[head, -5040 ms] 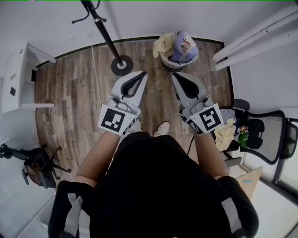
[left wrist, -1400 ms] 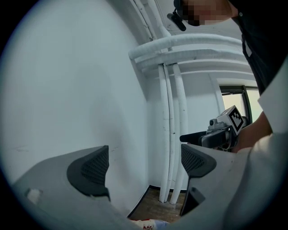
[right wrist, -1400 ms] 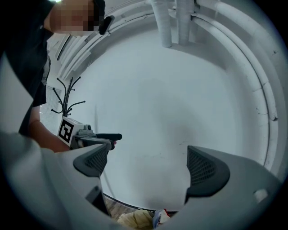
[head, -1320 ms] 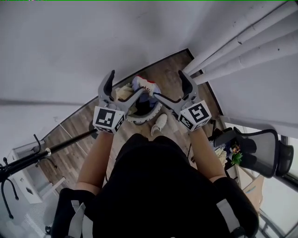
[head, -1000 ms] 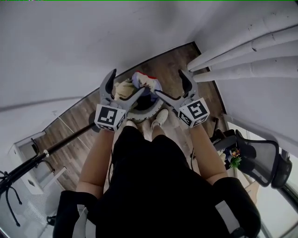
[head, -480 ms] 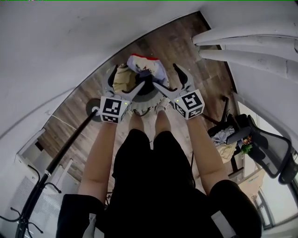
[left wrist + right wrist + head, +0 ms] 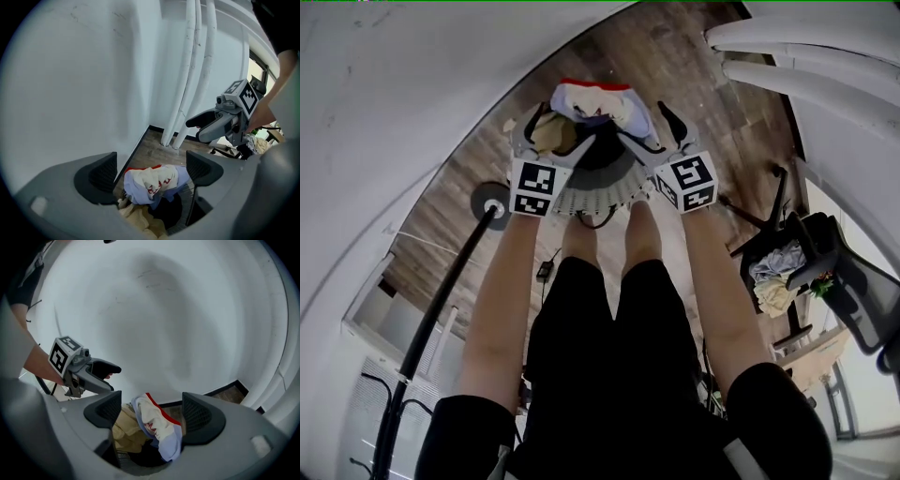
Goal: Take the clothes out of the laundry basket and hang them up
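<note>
A round mesh laundry basket (image 7: 598, 192) stands on the wood floor by the white wall. A pale blue and white garment with red trim (image 7: 598, 101) lies on top of it, with a beige garment (image 7: 547, 136) beside it. My left gripper (image 7: 553, 131) hangs open over the basket's left side, and my right gripper (image 7: 642, 124) is open over its right side. The right jaws have just been closing, and no pad presses on cloth. In the left gripper view the blue and white garment (image 7: 152, 183) shows beyond the open left gripper (image 7: 152, 168). It (image 7: 159, 425) shows the same way beyond the right gripper (image 7: 150, 411).
A black coat stand pole (image 7: 441, 309) slants across the left, with its round base (image 7: 492, 199) near the basket. White pipes (image 7: 797, 56) run along the wall at the right. A black chair with crumpled cloth (image 7: 778, 267) stands at the right. The person's legs are just behind the basket.
Both grippers have dropped from chest height down to the basket, which now lies right under their tips. The right jaws stand narrower than before.
</note>
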Demonstrator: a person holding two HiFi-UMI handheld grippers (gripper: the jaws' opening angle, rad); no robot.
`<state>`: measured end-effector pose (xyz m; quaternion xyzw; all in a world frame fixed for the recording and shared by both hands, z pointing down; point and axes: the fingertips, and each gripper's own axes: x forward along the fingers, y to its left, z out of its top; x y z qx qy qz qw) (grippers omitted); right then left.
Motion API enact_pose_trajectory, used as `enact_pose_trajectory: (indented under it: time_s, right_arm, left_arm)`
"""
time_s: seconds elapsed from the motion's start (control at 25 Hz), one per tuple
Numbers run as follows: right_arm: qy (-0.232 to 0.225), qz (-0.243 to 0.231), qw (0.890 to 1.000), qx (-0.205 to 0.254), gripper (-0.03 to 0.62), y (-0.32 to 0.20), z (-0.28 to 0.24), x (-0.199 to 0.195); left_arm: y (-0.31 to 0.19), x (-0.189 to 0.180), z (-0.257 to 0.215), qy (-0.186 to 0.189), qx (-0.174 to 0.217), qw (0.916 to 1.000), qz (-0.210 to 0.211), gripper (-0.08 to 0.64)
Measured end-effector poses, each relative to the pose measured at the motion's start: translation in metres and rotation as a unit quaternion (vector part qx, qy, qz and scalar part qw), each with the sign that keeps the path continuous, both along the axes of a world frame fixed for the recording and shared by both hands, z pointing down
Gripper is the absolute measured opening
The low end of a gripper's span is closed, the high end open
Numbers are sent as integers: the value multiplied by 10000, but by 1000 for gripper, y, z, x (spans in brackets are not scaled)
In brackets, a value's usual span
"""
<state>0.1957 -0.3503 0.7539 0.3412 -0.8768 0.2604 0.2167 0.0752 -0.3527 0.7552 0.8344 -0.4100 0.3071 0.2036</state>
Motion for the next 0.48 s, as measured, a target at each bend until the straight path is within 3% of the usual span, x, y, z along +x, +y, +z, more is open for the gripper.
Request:
enact_pose_trajectory:
  time_s: [0.2, 0.48]
  right_arm:
    - [272, 207, 9987, -374, 351, -2, 58, 2]
    - [445, 378, 9954, -763, 337, -2, 113, -3]
  left_arm:
    - [-4, -4, 52, -225, -340, 9991, -119, 439]
    - [-4, -2, 106, -456, -748, 9950, -480, 433]
